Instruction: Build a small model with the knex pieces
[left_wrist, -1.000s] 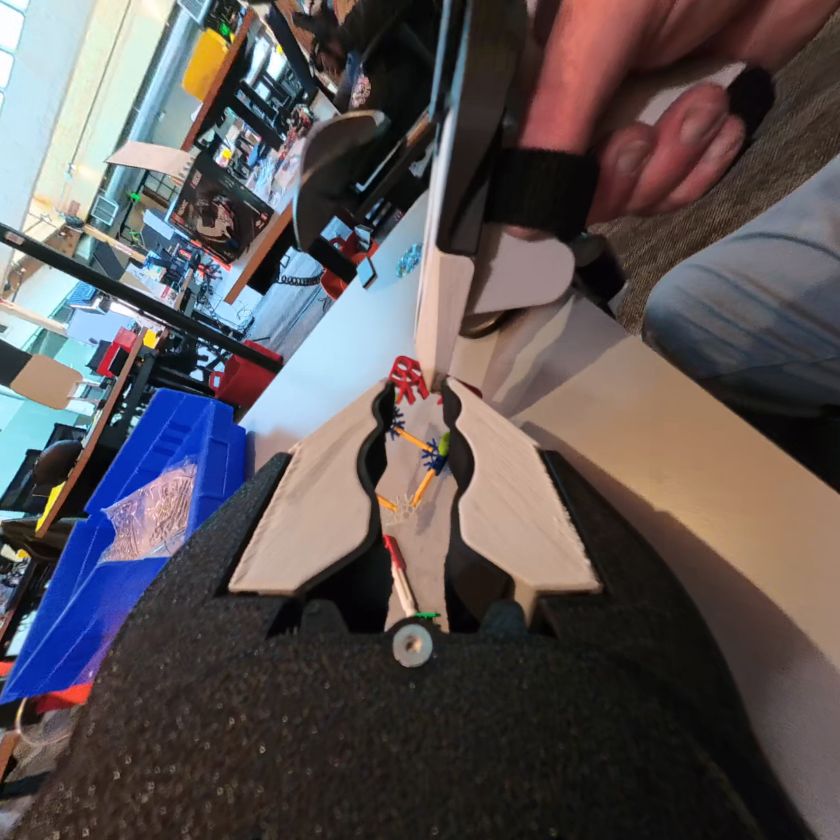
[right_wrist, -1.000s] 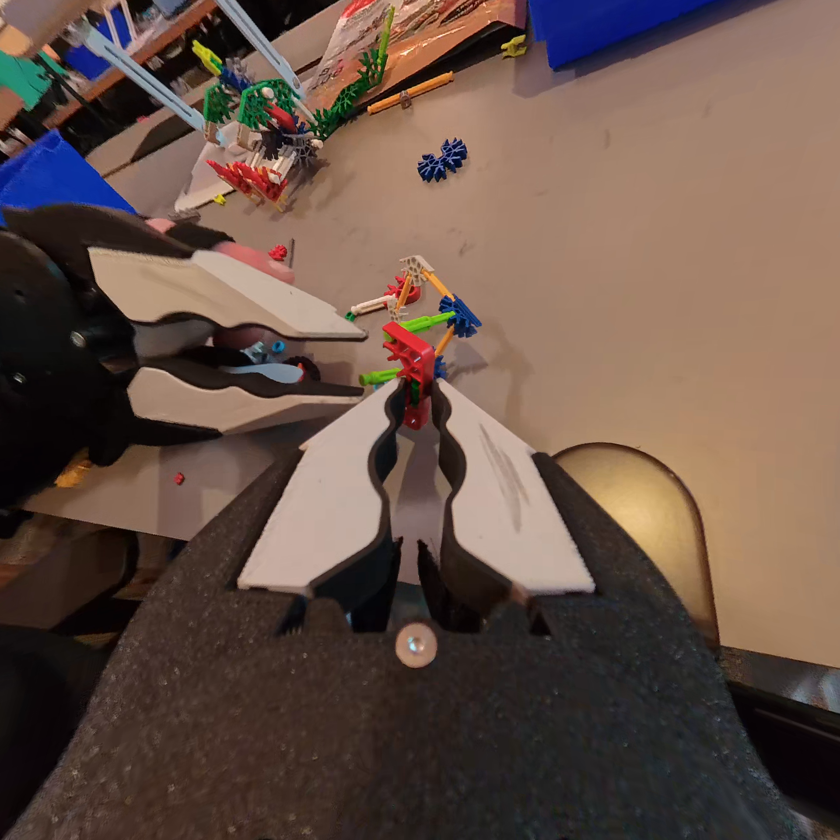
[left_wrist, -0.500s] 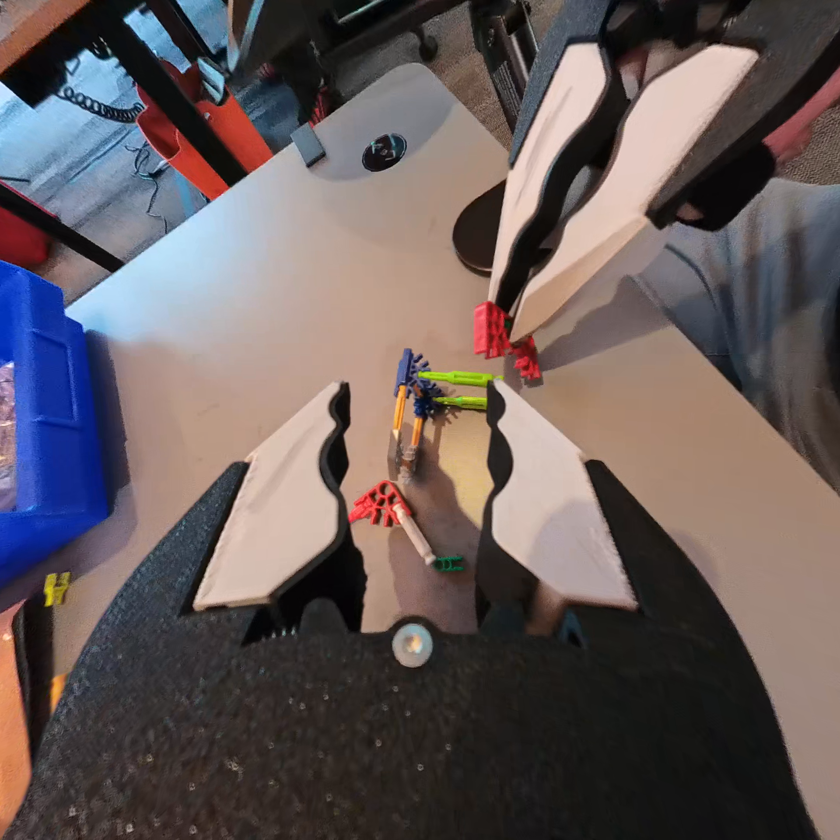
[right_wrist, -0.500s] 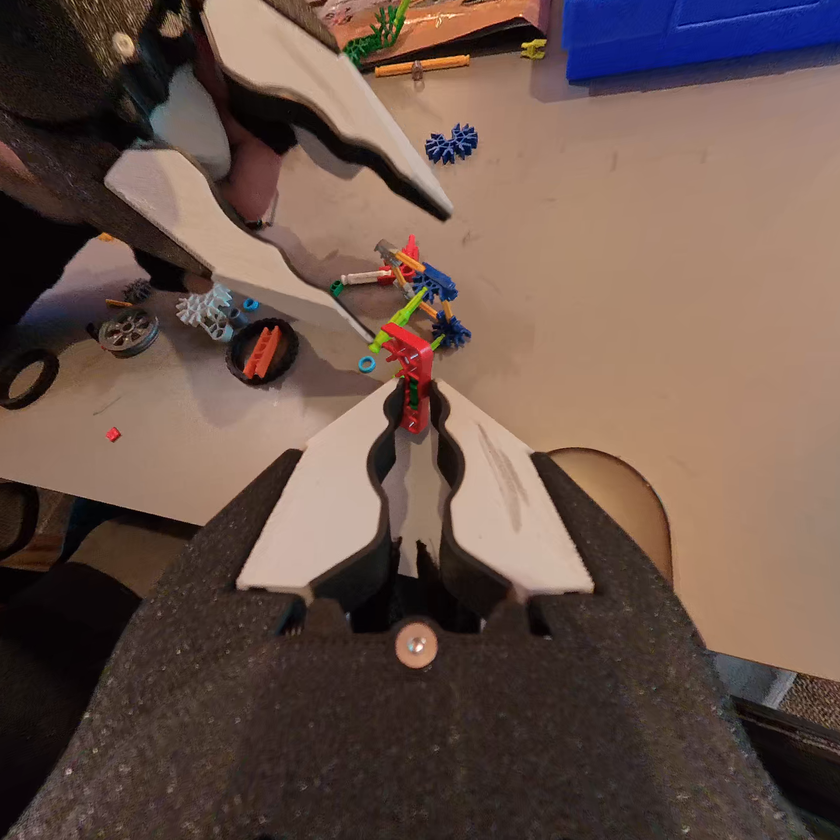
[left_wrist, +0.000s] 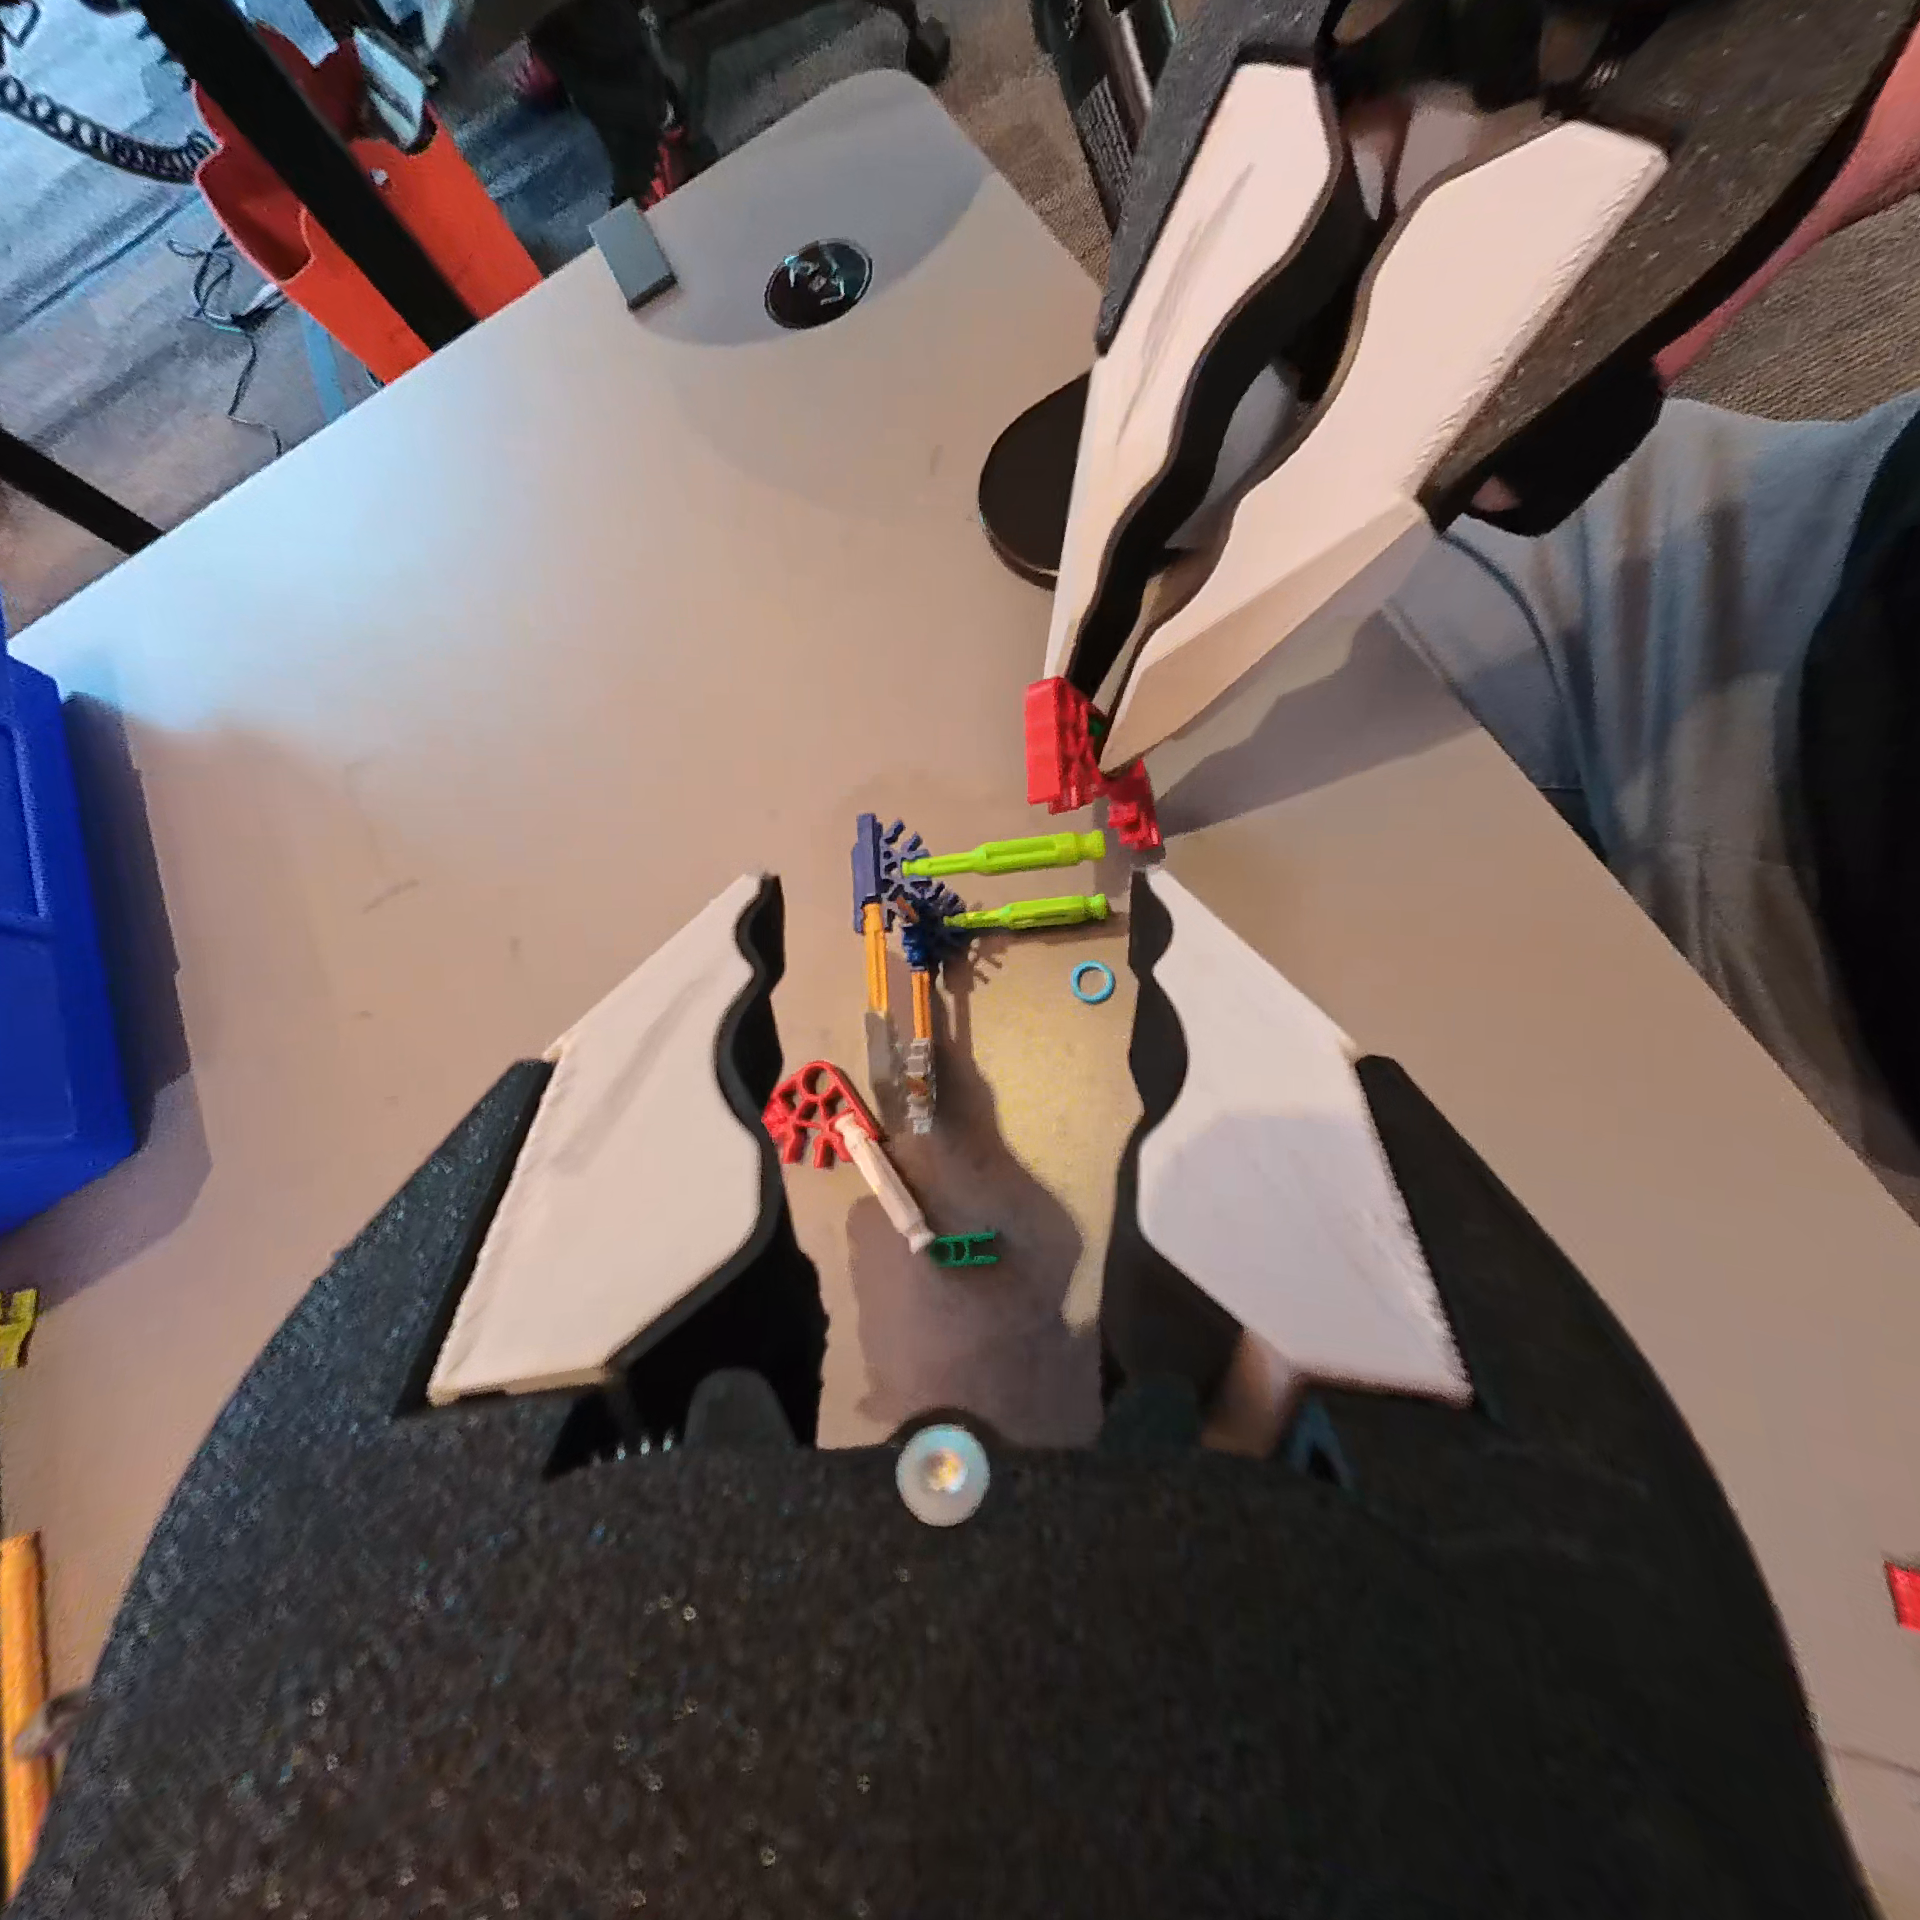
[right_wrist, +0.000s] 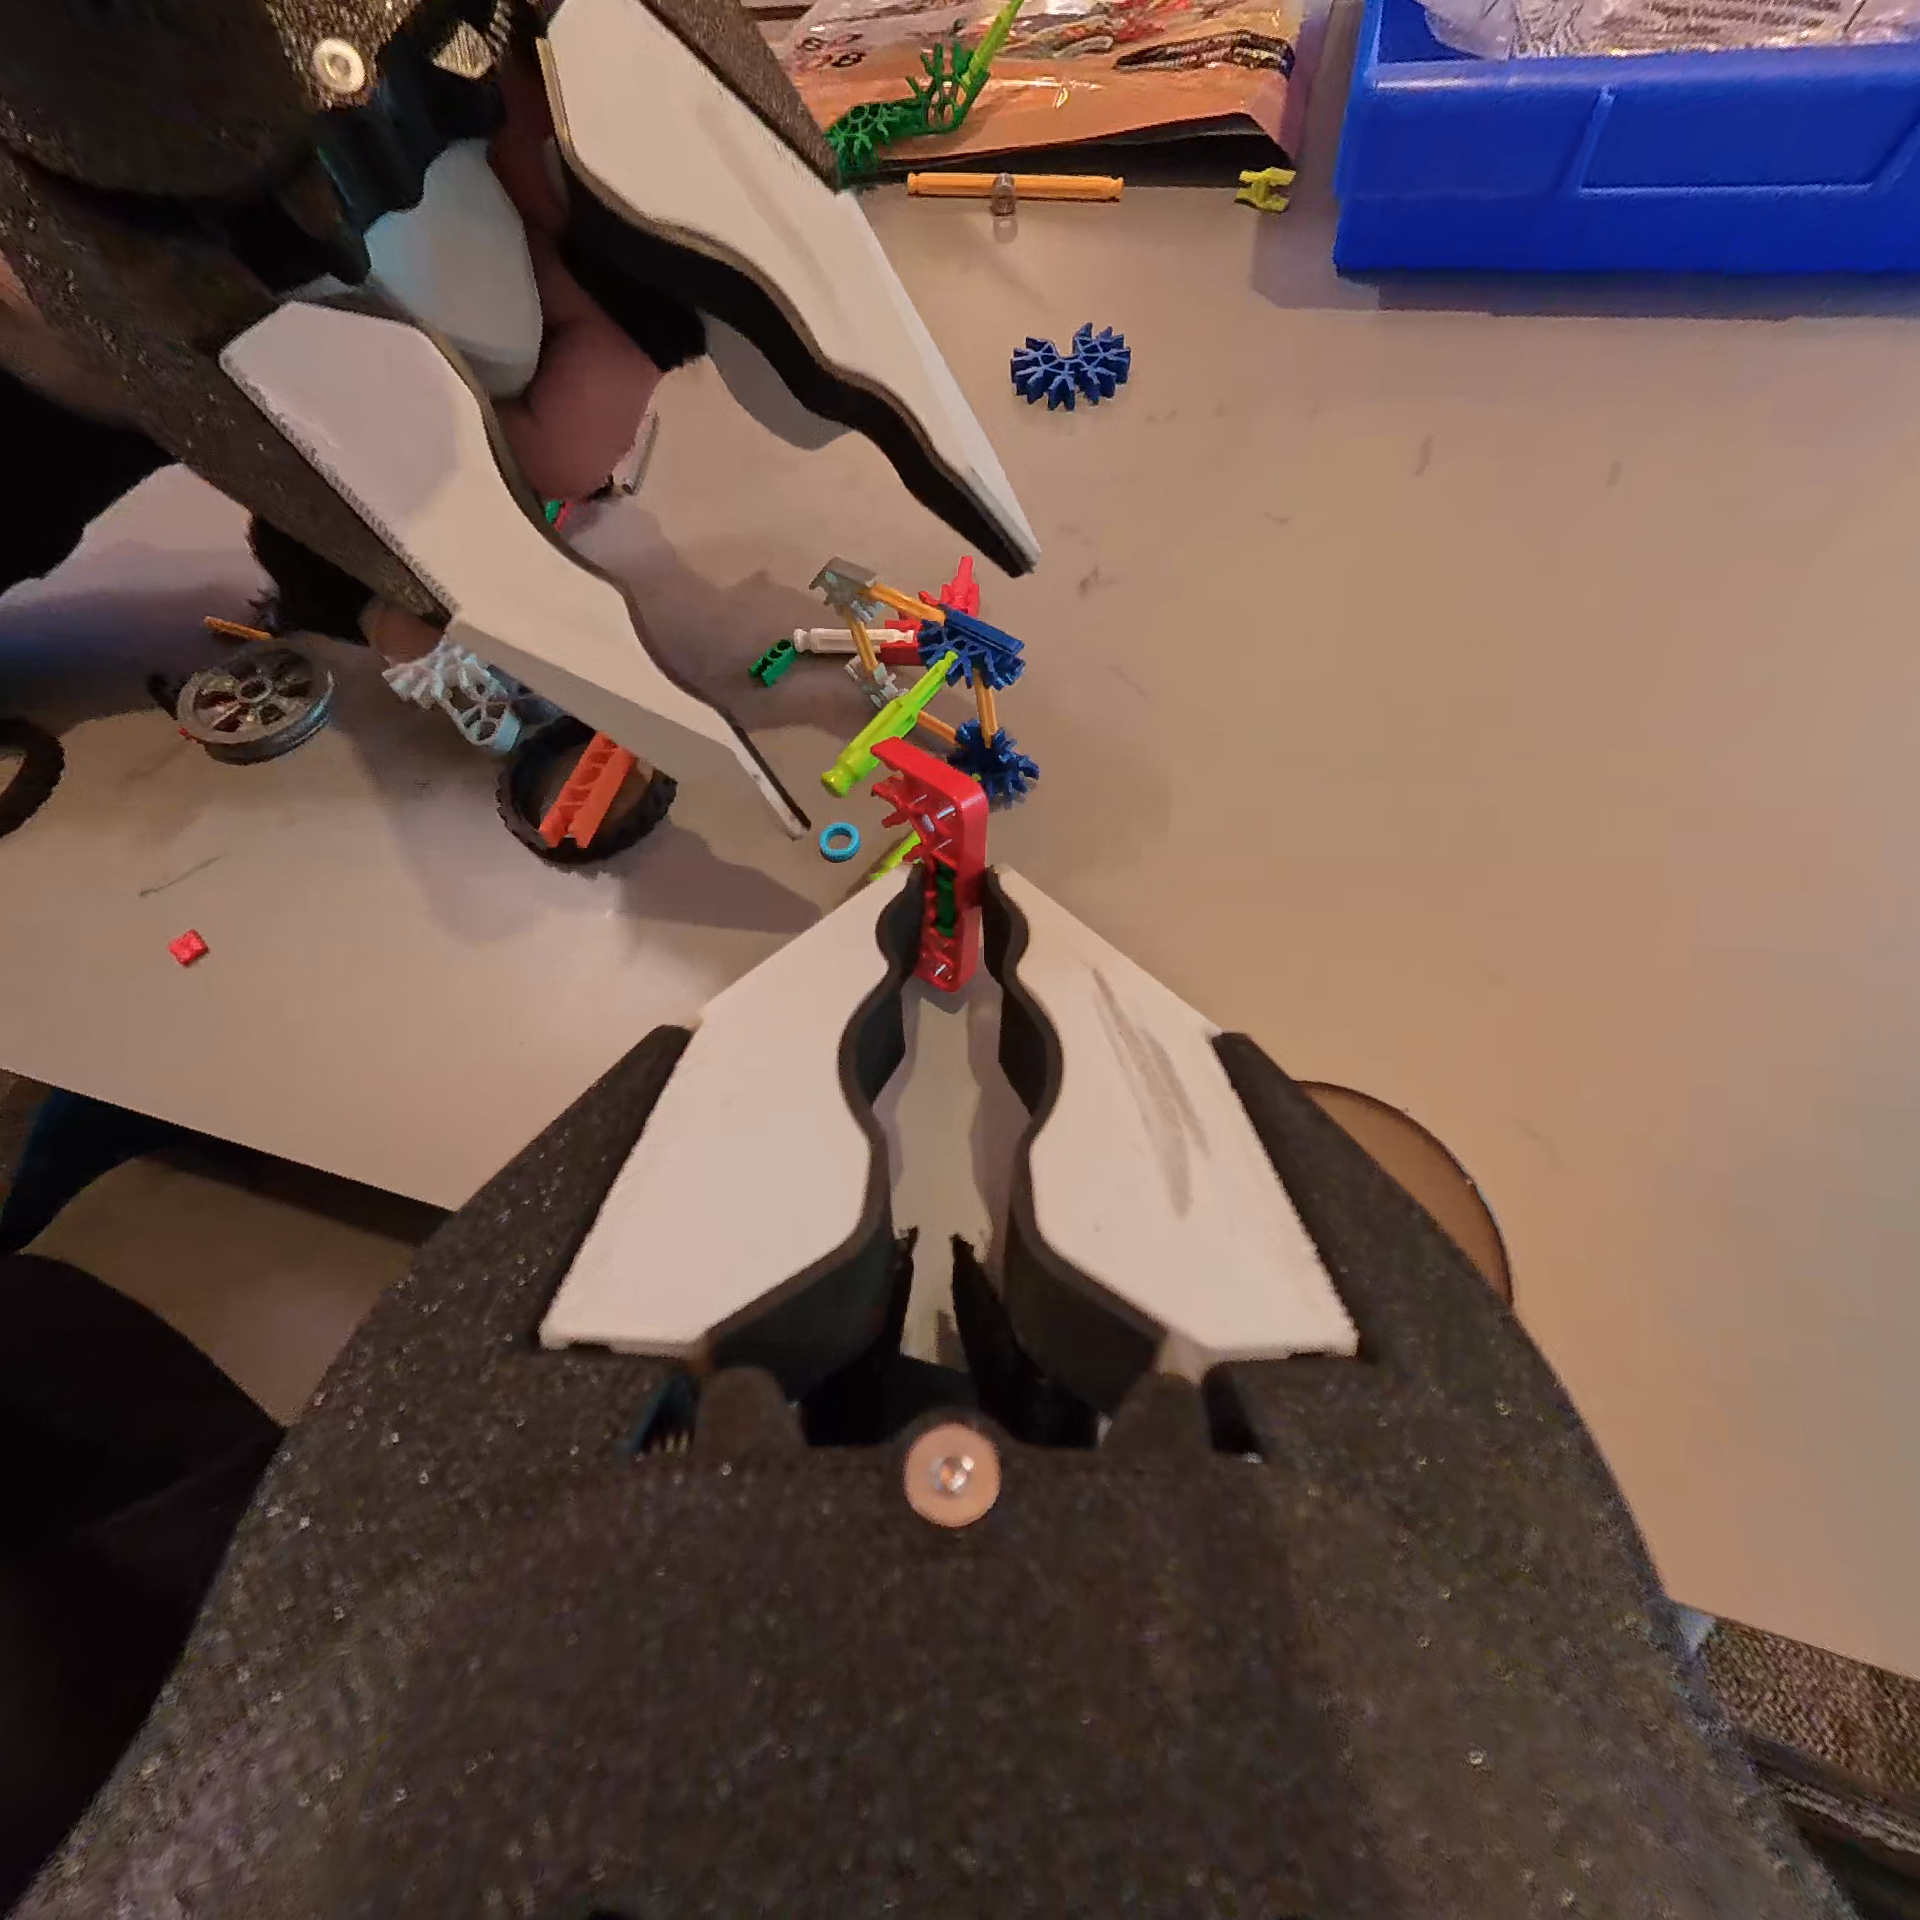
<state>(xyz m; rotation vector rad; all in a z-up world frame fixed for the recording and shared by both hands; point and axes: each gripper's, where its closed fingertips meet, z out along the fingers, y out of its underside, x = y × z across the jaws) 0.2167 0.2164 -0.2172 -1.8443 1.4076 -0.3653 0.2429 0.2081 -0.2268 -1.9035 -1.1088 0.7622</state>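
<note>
A small toy assembly (left_wrist: 914, 935) of blue connectors, orange rods, grey clips and two green rods lies on the table; it also shows in the right wrist view (right_wrist: 935, 675). My left gripper (left_wrist: 956, 883) is open and empty, jaws wide on either side of the assembly, just above it. It also shows in the right wrist view (right_wrist: 914, 696). My right gripper (right_wrist: 951, 883) is shut on a red connector piece (right_wrist: 940, 842), held just by the green rods' free ends. It also shows in the left wrist view (left_wrist: 1086, 727), with the red connector piece (left_wrist: 1060, 743).
A red connector with a white rod and green clip (left_wrist: 873, 1153) and a blue ring (left_wrist: 1091, 980) lie under my left gripper. A blue bin (right_wrist: 1621, 156), blue connectors (right_wrist: 1070, 364), an orange rod (right_wrist: 1013, 187), a wheel (right_wrist: 255, 701) and a black tyre (right_wrist: 582, 800) lie around. The table edge (right_wrist: 208, 1132) is near. Less than 4 cm separates the two grippers' tips. From either gripper's tips it is about 20 cm to the wheel (right_wrist: 255, 701).
My left gripper has swung from a sideways pose to point down over the assembly and opened wide. My right gripper keeps its hold on the red connector, slightly closer to the green rods.
</note>
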